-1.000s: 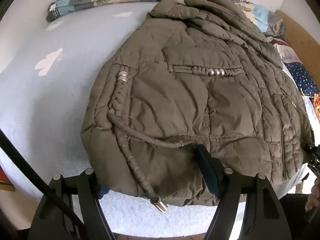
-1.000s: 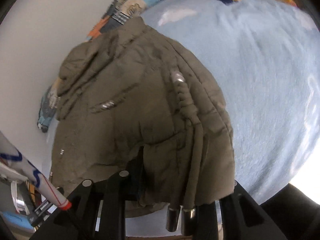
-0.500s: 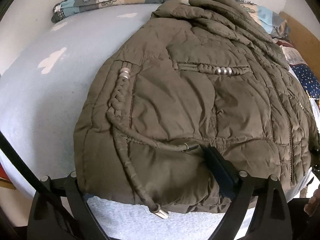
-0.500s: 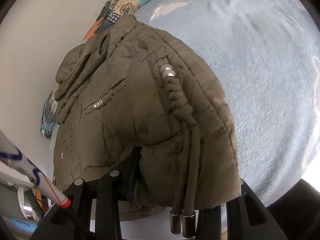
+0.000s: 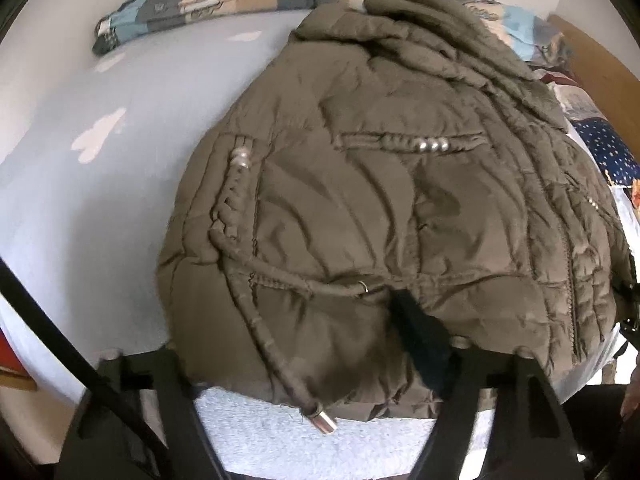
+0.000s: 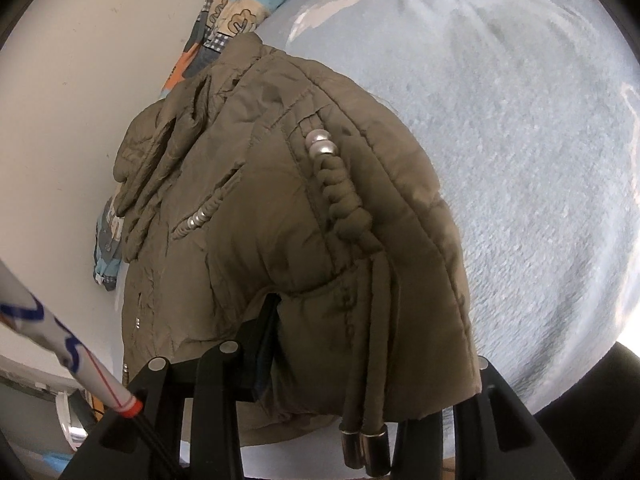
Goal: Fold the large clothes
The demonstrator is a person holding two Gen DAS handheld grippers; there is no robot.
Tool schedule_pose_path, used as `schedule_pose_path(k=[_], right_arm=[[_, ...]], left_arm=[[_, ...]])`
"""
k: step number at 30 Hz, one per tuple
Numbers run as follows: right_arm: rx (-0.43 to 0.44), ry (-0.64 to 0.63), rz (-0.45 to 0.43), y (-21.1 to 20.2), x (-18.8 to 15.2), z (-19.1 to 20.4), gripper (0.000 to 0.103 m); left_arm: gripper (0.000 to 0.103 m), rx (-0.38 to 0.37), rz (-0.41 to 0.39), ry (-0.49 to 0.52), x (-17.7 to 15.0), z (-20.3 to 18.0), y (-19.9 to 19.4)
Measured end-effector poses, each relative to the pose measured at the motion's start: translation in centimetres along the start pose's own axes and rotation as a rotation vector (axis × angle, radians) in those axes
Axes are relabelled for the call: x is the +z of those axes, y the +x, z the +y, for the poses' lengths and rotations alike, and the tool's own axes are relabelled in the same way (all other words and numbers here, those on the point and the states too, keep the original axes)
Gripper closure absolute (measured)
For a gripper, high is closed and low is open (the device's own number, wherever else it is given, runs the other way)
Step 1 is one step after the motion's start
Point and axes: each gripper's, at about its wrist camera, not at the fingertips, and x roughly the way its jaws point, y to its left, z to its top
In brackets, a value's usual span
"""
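The olive padded jacket [image 5: 392, 216] lies on the pale blue blanket [image 5: 100, 208], hem toward me. My left gripper [image 5: 304, 364] is closing, hem between its jaws; I cannot tell whether the pads press. My right gripper [image 6: 368, 364] clasps the hem beside the metal-tipped drawcords [image 6: 364, 446]. Patterned bedding [image 5: 208, 4] lies beyond.

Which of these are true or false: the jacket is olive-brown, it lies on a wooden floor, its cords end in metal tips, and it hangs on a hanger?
1. The jacket is olive-brown. True.
2. It lies on a wooden floor. False: it lies on a pale blue blanket.
3. Its cords end in metal tips. True.
4. It hangs on a hanger. False: it lies spread out, its hem between both grippers' fingers.
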Motion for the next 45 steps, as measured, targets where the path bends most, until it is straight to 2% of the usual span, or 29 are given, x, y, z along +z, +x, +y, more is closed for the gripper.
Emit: schedule_pose_path(k=[2, 3, 5, 8, 11, 17, 24, 30, 33, 36, 40, 45], right_arm=[[0.007, 0.013, 0.005, -0.1, 0.1, -0.1, 0.062], [0.012, 0.010, 0.001, -0.2, 0.1, 0.1, 0.071], [0.008, -0.040, -0.015, -0.6, 0.0, 0.9, 0.080], [0.024, -0.110, -0.083, -2.0, -0.2, 2.4, 0.085], [0.059, -0.166, -0.152, -3.7, -0.2, 3.6, 0.086], [0.082, -0.293, -0.266, -6.7, -0.6, 6.4, 0.087], [0.135, -0.311, -0.342, -9.9, -0.4, 7.8, 0.090], [0.168, -0.341, -0.371, -13.1, -1.5, 8.5, 0.091], [0.183, -0.357, -0.371, -15.0, -2.2, 8.4, 0.091], [0.187, -0.375, -0.372, -16.4, -2.3, 8.7, 0.091], [0.238, -0.351, -0.374, -17.4, -0.7, 9.8, 0.091], [0.261, -0.382, -0.409, -18.0, 2.4, 13.0, 0.091]], left_arm=[[0.053, -0.007, -0.018, 0.006, 0.1, -0.1, -0.4], [0.056, -0.012, -0.032, 0.007, 0.1, -0.1, -0.7], [0.066, -0.021, -0.058, 0.017, 0.3, -0.4, -1.4], [0.074, -0.014, -0.130, 0.069, 0.5, -1.4, -2.9], [0.077, 0.014, -0.231, 0.149, 0.7, -2.7, -4.8], [0.078, -0.004, -0.357, 0.152, 1.5, -2.6, -7.8], [0.079, -0.032, -0.424, 0.143, 1.0, -2.0, -10.4], [0.079, -0.087, -0.429, 0.117, -0.3, -1.4, -13.6], [0.079, -0.098, -0.431, 0.139, -0.7, -1.4, -14.9], [0.078, -0.106, -0.441, 0.159, 0.4, -1.4, -16.0], [0.076, -0.111, -0.456, 0.158, 2.9, -1.1, -17.0], [0.070, -0.130, -0.488, 0.138, 8.4, -1.0, -18.3]])
